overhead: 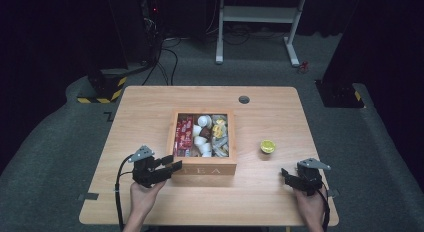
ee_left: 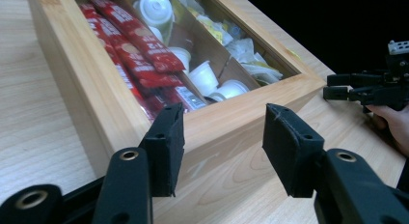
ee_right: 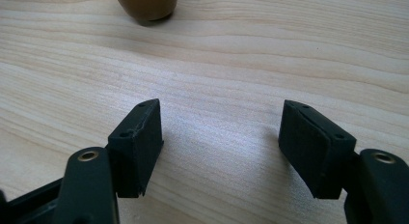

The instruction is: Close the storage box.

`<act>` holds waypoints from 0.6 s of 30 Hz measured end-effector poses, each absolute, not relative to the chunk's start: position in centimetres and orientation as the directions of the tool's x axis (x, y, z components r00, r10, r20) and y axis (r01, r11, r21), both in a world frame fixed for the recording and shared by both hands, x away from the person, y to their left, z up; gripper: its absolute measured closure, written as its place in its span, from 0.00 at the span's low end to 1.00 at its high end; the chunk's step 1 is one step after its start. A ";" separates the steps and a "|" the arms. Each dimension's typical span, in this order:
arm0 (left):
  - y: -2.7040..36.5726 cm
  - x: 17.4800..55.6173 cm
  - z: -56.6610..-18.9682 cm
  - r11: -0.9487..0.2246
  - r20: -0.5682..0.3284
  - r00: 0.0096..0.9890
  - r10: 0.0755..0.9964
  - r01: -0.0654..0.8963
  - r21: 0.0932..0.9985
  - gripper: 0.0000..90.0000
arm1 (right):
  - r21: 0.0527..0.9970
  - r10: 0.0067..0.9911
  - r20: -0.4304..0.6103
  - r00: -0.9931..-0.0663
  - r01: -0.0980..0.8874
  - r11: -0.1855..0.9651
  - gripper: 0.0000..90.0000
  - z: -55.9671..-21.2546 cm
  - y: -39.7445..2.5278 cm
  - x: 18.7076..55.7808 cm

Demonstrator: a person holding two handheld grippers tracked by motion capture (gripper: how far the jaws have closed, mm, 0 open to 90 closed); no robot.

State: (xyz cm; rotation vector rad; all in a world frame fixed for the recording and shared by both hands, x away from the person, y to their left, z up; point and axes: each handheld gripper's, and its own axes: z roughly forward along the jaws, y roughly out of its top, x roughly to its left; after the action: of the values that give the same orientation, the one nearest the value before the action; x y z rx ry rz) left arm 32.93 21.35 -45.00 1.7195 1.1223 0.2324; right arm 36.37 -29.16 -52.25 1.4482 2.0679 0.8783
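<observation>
A: What sits mid-table?

B: An open square wooden tea box [overhead: 204, 168] with "TEA" on its near wall. Its 3 long compartments run from the person toward the far edge: red sachets [ee_left: 137, 45] left, white creamer cups [ee_left: 205, 75] middle, pale packets [overhead: 219, 137] right.

A: And around it?

B: A small round yellow-lidded cup [overhead: 267, 146] stands apart to its right. The left gripper [overhead: 167, 167], jaws apart, hovers at the box's near-left corner. The right gripper [overhead: 287, 175], jaws apart, is near the table's right edge.
</observation>
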 end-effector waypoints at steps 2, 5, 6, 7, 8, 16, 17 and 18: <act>21.6 32.9 -44.8 -0.027 -0.343 0.532 0.774 0.569 0.822 0.54 | 0.726 0.942 -0.012 -0.337 0.645 0.240 0.36 -52.2 -29.2 36.4; 22.1 32.9 -44.5 -0.023 -0.335 0.524 0.783 0.562 0.827 0.53 | 0.726 0.941 -0.013 -0.337 0.644 0.241 0.36 -52.2 -29.2 36.4; 22.2 32.9 -44.5 -0.023 -0.330 0.521 0.787 0.559 0.829 0.53 | 0.726 0.941 -0.013 -0.337 0.644 0.241 0.36 -52.2 -29.2 36.4; 22.3 32.9 -44.4 -0.021 -0.328 0.518 0.790 0.557 0.830 0.53 | 0.726 0.941 -0.013 -0.337 0.644 0.241 0.36 -52.2 -29.2 36.4; 22.5 32.8 -44.3 -0.014 -0.330 0.513 0.793 0.557 0.831 0.53 | 0.726 0.941 -0.013 -0.337 0.644 0.241 0.36 -52.2 -29.2 36.4; 23.4 32.7 -44.1 -0.017 -0.290 0.478 0.829 0.541 0.841 0.53 | 0.726 0.941 -0.013 -0.337 0.644 0.241 0.36 -52.2 -29.2 36.4; 23.5 32.7 -44.1 -0.013 -0.292 0.473 0.831 0.541 0.841 0.53 | 0.726 0.941 -0.013 -0.337 0.644 0.241 0.36 -52.2 -29.2 36.4; 23.7 32.7 -44.1 -0.012 -0.288 0.470 0.834 0.538 0.843 0.53 | 0.726 0.941 -0.013 -0.337 0.644 0.241 0.36 -52.2 -29.2 36.4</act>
State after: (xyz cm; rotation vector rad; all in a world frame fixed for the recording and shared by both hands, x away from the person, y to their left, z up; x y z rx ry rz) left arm 32.65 23.66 -44.09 1.6820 1.1924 0.3575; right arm 36.38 -29.17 -52.25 1.4473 2.0679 0.8786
